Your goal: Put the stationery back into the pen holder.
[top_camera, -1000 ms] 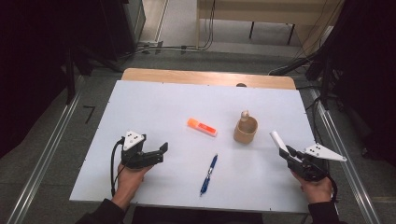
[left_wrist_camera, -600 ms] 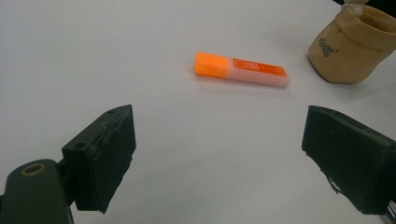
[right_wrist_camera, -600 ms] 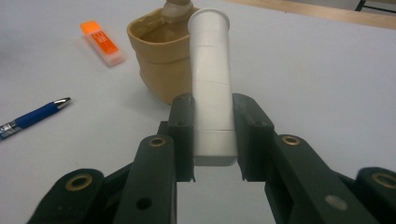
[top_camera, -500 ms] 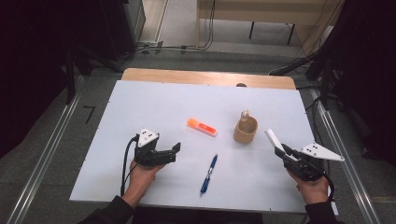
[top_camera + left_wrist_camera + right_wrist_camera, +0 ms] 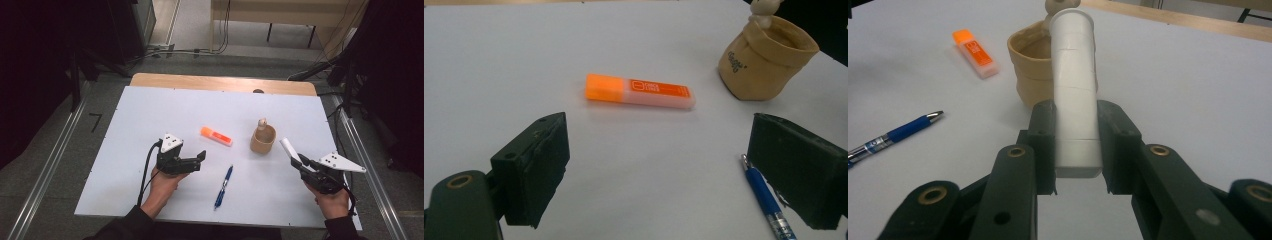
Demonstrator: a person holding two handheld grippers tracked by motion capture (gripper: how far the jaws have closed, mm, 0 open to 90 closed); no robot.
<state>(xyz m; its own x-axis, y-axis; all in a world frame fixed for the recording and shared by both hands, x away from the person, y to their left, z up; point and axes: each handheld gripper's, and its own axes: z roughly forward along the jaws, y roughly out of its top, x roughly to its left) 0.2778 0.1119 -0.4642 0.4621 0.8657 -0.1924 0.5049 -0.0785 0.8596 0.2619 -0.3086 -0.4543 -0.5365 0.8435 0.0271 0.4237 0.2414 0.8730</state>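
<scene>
My right gripper (image 5: 1075,150) is shut on a white tube (image 5: 1074,85), which sticks out ahead of the jaws toward a tan cup-shaped holder (image 5: 1030,65). From above, that gripper (image 5: 303,162) and the white tube (image 5: 289,148) sit right of the holder (image 5: 263,139). My left gripper (image 5: 200,159) is open with nothing between its jaws. It hovers over the table, pointing right. An orange highlighter (image 5: 639,91) lies ahead of the left gripper (image 5: 674,170), and a blue pen (image 5: 769,200) runs by its right jaw. The highlighter (image 5: 216,136) and the pen (image 5: 223,186) lie mid-table.
The white tabletop (image 5: 150,115) has a wooden strip (image 5: 220,82) along its far edge. A small figure (image 5: 261,122) perches on the holder's rim. Metal rails (image 5: 45,165) run along both sides of the table, with dark floor beyond.
My left gripper has moved to the right across the table, closer to the pen and highlighter. The right gripper has kept its place, still holding the white tube.
</scene>
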